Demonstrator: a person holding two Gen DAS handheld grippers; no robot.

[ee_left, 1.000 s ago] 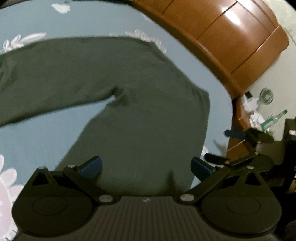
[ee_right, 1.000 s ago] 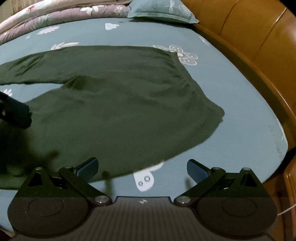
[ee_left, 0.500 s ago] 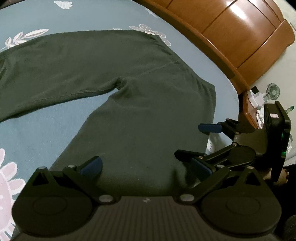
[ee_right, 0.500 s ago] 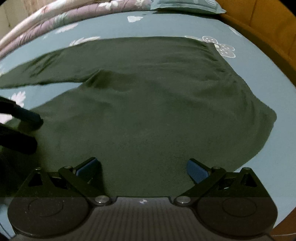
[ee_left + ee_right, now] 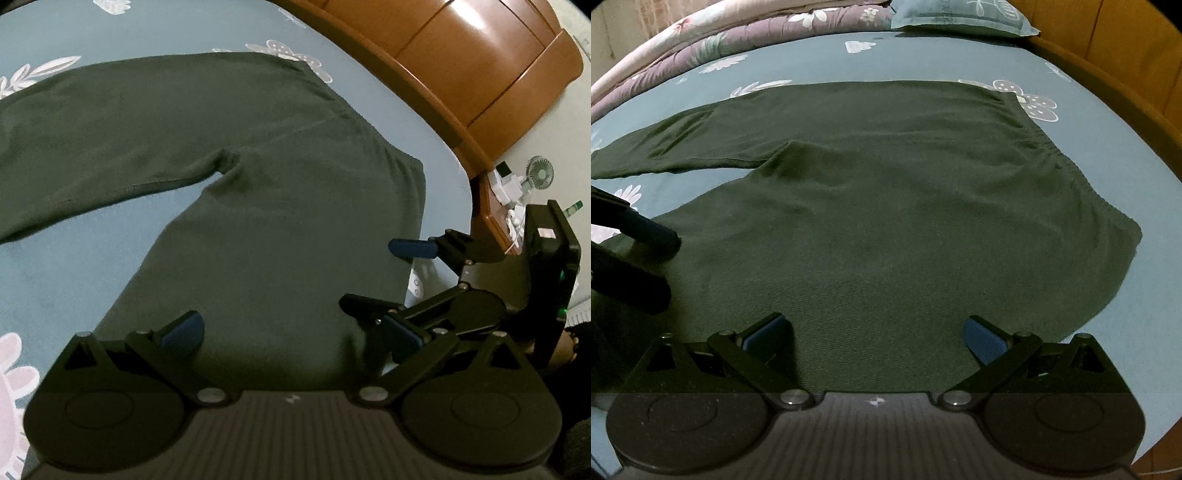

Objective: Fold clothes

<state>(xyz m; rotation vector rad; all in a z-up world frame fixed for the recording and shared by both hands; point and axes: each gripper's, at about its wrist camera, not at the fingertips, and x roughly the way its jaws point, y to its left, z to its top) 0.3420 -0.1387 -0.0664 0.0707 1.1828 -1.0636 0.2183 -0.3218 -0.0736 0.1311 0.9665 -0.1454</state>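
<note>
Trousers [image 5: 886,221], dark green and soft, lie spread flat on the bed [image 5: 1108,110], waistband toward the wooden headboard [image 5: 461,55], legs splayed away from it. Left claw [image 5: 291,332] and right claw [image 5: 875,332] both hang wide open over the near leg, holding nothing. Cloth looks limp and light; it would likely sag, so pinching the near leg's outer edge seems best

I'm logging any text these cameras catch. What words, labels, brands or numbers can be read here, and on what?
Pillow: pale lettering near its top edge, cut off and blurred; looks like "OWER", not certain.
Bottle: any label is too small to read.
Pink sticker on the right gripper's body: blurred, unreadable.
Trousers: no text seen.
</note>
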